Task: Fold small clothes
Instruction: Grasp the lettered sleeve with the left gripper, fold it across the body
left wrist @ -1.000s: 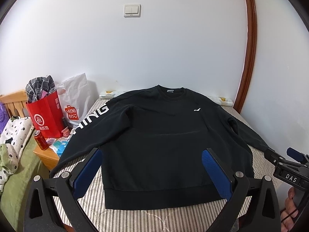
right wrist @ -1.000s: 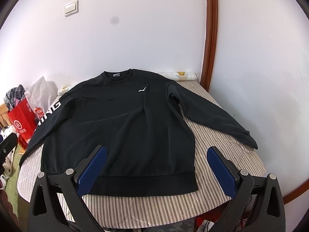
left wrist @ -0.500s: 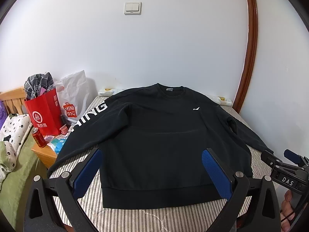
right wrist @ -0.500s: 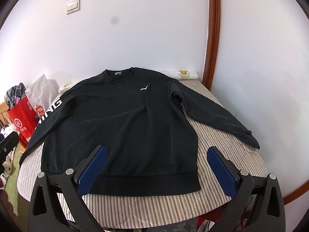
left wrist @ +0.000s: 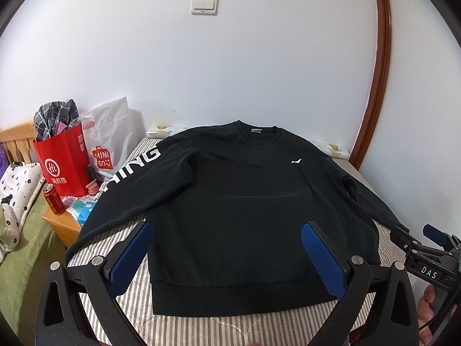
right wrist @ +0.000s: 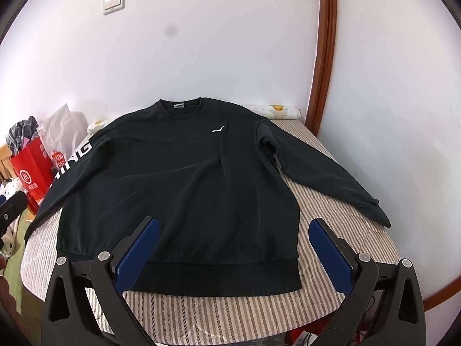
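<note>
A black sweatshirt (left wrist: 242, 201) (right wrist: 184, 178) lies flat and face up on a striped table (left wrist: 201, 325) (right wrist: 343, 230), collar toward the wall, both sleeves spread out. White letters run down its left sleeve (left wrist: 135, 167); its right sleeve (right wrist: 325, 176) ends near the table's right edge. My left gripper (left wrist: 227, 256) hovers open above the hem, blue pads wide apart, holding nothing. My right gripper (right wrist: 233, 253) hangs open over the hem's right half, also holding nothing. In the left wrist view the right gripper's (left wrist: 426, 253) side shows at the far right.
Left of the table stands a wooden nightstand (left wrist: 60, 225) with a red paper bag (left wrist: 63, 161), a white plastic bag (left wrist: 112, 147), a red can (left wrist: 53, 200) and small packets. A bed with green cover (left wrist: 20, 248) lies further left. A white wall and brown door frame (right wrist: 322, 57) stand behind.
Both grippers have risen and drifted slightly back, so the sweatshirt sits a little lower in both views. Both stay open; the sweatshirt has not moved.
</note>
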A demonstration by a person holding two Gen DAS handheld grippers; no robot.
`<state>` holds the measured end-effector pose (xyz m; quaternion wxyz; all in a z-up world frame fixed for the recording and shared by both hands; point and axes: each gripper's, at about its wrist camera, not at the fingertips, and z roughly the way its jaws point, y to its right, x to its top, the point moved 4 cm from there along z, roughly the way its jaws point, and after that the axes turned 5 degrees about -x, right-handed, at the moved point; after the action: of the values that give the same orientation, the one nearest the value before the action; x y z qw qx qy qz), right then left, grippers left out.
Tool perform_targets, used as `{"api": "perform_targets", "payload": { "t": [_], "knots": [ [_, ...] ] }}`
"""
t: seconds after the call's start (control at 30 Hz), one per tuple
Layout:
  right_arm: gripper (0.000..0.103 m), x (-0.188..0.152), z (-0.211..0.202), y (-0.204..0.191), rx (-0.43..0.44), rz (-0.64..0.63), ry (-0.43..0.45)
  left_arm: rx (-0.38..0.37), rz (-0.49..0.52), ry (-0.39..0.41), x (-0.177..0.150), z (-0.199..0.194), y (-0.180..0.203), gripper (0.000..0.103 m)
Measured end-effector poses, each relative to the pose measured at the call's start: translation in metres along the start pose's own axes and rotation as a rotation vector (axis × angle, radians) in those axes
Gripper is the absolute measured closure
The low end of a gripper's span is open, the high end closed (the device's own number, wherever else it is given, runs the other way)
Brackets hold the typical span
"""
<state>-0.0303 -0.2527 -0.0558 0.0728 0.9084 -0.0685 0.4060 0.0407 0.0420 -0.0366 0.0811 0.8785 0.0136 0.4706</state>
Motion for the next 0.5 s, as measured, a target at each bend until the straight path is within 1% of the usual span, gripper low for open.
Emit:
{"api": "perform_targets", "payload": {
  "t": [0.07,0.17,0.3,0.4,0.5],
  "knots": [
    [0.001,0.001,0.006,-0.003,0.010,-0.007,0.002,0.003,-0.011,-0.003,0.000,0.005,-0.007,0.000],
    [0.001,0.002,0.018,-0.007,0.020,-0.012,-0.018,-0.003,-0.036,-0.013,-0.002,0.015,-0.021,0.000],
    [0.001,0.001,0.041,-0.014,0.011,-0.019,-0.053,-0.018,-0.091,-0.054,-0.011,0.037,-0.043,0.000],
    [0.001,-0.001,0.057,-0.022,0.019,-0.021,-0.072,-0.010,-0.151,-0.078,-0.021,0.051,-0.065,0.000],
    [0.001,-0.004,0.074,-0.031,0.029,0.010,-0.094,-0.016,-0.194,-0.109,-0.029,0.063,-0.082,0.000]
  ]
}}
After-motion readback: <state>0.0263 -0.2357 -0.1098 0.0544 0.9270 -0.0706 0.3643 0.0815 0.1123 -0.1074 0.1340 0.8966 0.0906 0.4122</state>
